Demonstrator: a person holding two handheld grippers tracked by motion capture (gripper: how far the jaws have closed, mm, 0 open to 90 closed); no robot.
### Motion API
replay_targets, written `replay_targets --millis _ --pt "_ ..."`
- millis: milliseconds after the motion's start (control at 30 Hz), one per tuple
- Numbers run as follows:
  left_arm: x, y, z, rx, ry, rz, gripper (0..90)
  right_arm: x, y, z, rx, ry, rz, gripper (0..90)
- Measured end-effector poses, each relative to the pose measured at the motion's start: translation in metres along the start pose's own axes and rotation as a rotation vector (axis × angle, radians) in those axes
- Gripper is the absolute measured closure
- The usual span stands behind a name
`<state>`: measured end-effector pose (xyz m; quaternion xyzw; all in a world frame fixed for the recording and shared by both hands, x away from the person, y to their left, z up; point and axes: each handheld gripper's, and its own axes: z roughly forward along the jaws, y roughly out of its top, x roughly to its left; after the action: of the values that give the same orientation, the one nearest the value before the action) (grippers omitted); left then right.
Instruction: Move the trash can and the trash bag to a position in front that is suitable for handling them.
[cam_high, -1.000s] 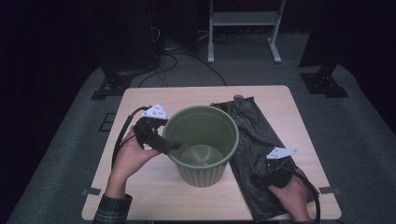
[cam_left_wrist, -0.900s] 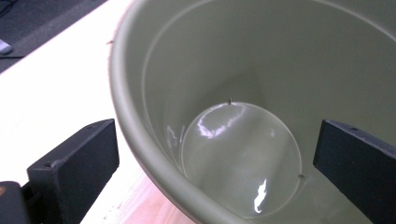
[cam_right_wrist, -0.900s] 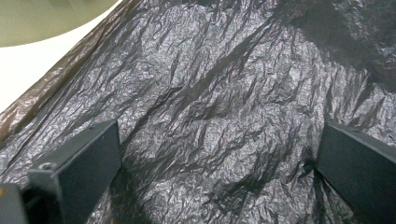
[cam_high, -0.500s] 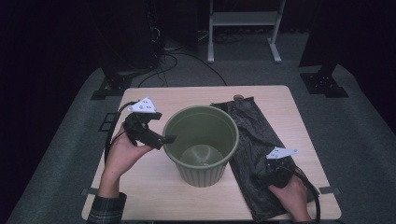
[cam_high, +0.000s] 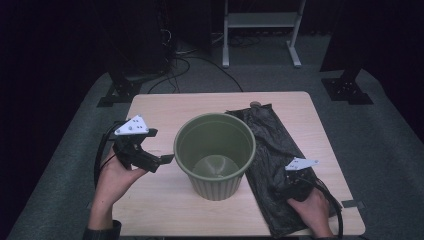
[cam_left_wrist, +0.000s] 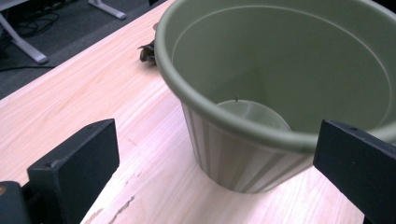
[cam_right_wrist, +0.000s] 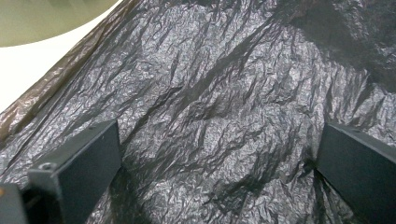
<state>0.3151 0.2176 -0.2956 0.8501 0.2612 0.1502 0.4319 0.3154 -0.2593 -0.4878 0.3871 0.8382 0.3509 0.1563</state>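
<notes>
Left tongs (cam_high: 165, 159): hovering wide open just left of the pot, gripping nothing.
Right tongs (cam_high: 292, 186): resting wide open on the bag, nothing clamped.
Green pot (cam_high: 215, 154): standing upright mid-table (cam_high: 165, 210).
Black bag (cam_high: 272, 165): lying flat, touching the pot's right side.

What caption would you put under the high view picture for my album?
Two hand-held grippers, left gripper beside an empty green pot, right gripper over a black plastic bag.

Overhead forward-down — gripper views close, low.
</notes>
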Motion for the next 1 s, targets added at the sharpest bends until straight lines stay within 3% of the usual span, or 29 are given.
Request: replay_targets --millis 433,1000 --pt "-0.015 -0.036 -0.002 -0.011 0.041 -0.015 0.0 0.0 0.0 0.0 0.0 -0.001 0.0 0.0" --pt "-0.025 -0.091 0.036 -0.013 0.046 -0.049 0.0 0.001 -0.001 -0.001 0.0 -0.02 0.018 0.0"
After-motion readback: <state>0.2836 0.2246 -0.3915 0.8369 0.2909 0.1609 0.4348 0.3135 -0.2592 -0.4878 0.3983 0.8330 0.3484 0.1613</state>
